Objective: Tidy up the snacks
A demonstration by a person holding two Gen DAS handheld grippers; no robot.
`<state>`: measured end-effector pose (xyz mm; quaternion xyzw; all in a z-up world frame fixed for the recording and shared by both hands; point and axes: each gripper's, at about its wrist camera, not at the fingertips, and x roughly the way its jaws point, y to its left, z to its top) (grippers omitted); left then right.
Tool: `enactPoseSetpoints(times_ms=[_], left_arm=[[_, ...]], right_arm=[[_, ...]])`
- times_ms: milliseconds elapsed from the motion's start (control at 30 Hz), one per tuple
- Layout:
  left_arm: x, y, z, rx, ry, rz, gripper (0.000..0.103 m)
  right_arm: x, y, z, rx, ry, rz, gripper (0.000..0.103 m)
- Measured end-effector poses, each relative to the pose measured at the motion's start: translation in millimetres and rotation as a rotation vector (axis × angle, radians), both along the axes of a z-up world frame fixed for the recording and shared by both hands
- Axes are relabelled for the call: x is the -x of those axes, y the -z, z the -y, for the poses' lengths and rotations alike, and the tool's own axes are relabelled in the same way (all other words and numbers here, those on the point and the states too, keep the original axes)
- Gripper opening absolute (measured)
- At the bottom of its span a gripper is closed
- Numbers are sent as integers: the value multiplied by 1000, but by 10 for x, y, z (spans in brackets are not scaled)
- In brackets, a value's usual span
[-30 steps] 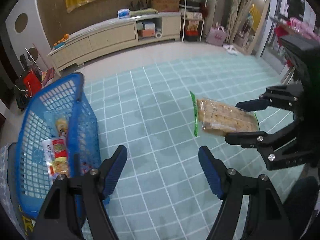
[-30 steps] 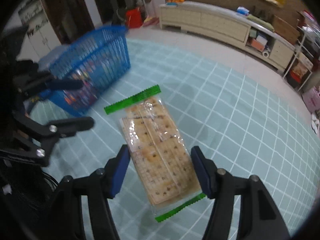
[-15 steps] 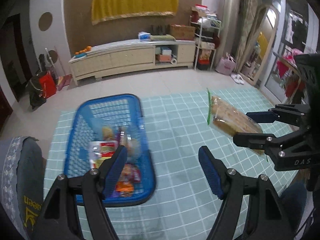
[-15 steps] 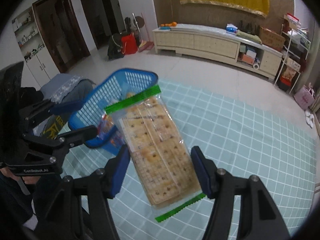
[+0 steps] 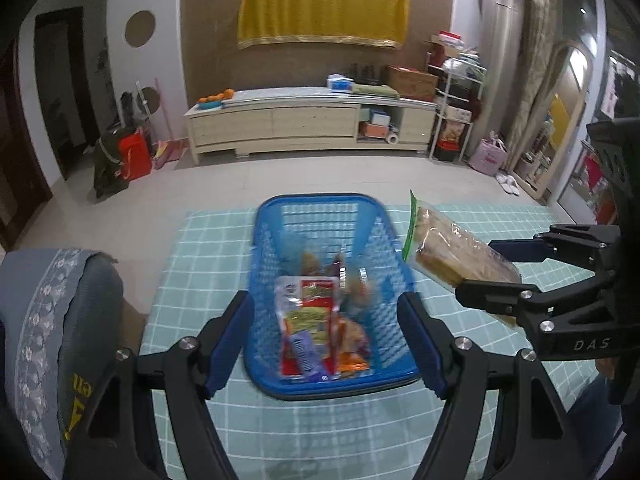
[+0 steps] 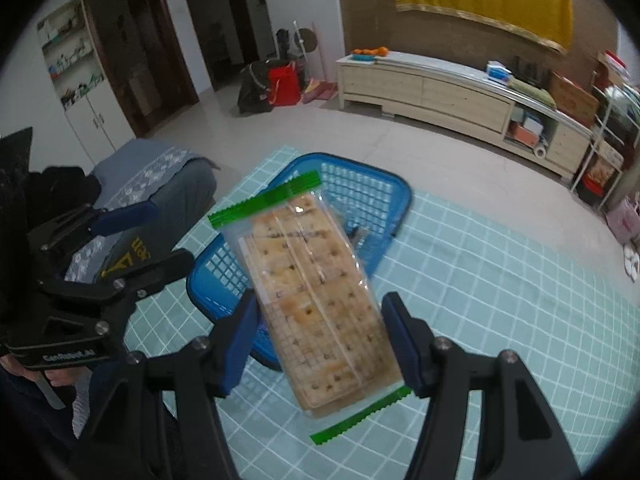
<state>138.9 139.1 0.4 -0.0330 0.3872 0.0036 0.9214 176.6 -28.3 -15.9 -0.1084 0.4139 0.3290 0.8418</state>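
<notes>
Right gripper (image 6: 320,340) clamped on the cracker pack (image 6: 316,300): both blue pads press its long sides near the lower end. Pack is clear wrap with green serrated seals at both ends, crackers visible through it. It sticks out forward past the fingertips, far end tilted up and away from the gripper.

In the left wrist view the same pack (image 5: 452,256) shows edge-on, held in the air just right of the blue basket (image 5: 260,264), green seal end nearest the basket's right rim. Not touching the rim as far as I can tell (fisheye distortion makes the gap hard to judge).

Left gripper (image 5: 326,338) jaws apart, nothing between the pads. It hangs above the basket, which sits framed between its two fingers. From the right wrist view the left gripper (image 6: 132,236) is off to the left of the pack, well apart from it.

Basket sits on the teal checked mat (image 5: 192,264) on the floor, ahead of and below both grippers. Inside: several snack packets, a red and white one (image 5: 308,304) on top toward the near end, others blurred, can't read them.

Grey patterned cushion (image 5: 52,340) to the left of the left gripper, beside the mat's edge.
</notes>
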Motion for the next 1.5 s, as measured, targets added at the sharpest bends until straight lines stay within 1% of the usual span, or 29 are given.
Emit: enactPoseSetpoints(times_ms=[167,267,367,500,700,767,833,867,900,933,1067,1167,1233,1333,1433,1467,1500], left_arm=[[52,100,-334,42,-55,-11,72],[24,159,-466,51,-74,-23,72],[0,212,-588,36,-84,-31,72],[-84,272,-673,56,-87,-35,72],[-98,328,-711,59,-89,-38,72],[-77,307,-689,64,-93,-29,72],[-72,310,-686,67,-105,-26,72],[-70,312,-686,64,-111,-25,72],[-67,322,-686,61,-111,-26,72],[-58,326,-653,60,-97,-28,72],[47,317,-498,42,-70,-6,72],[212,291,-363,47,-69,31,72],[386,257,-226,37,-77,85,72],[595,220,-30,44,-63,142,72],[844,145,220,39,-44,206,72],[901,120,270,37,-44,221,74],[991,85,359,40,-38,242,78]], right_arm=[[-127,158,-264,40,-2,-33,67],[-193,249,-439,61,4,-53,67],[-258,322,-579,90,7,-64,67],[-359,384,-692,103,18,-82,67],[-400,463,-766,103,30,-105,67],[-412,480,-791,133,36,-96,67],[-406,467,-792,131,42,-80,69],[-392,450,-774,118,43,-69,73],[-371,426,-755,103,40,-56,85],[-352,408,-736,100,44,-39,90],[-220,332,-534,75,72,16,91],[6,235,-214,-13,93,65,91],[166,167,-22,-41,110,112,91],[415,80,241,-57,151,187,91],[692,-2,540,-89,203,248,96],[801,-38,650,-107,220,273,98],[909,-69,750,-118,238,295,98]])
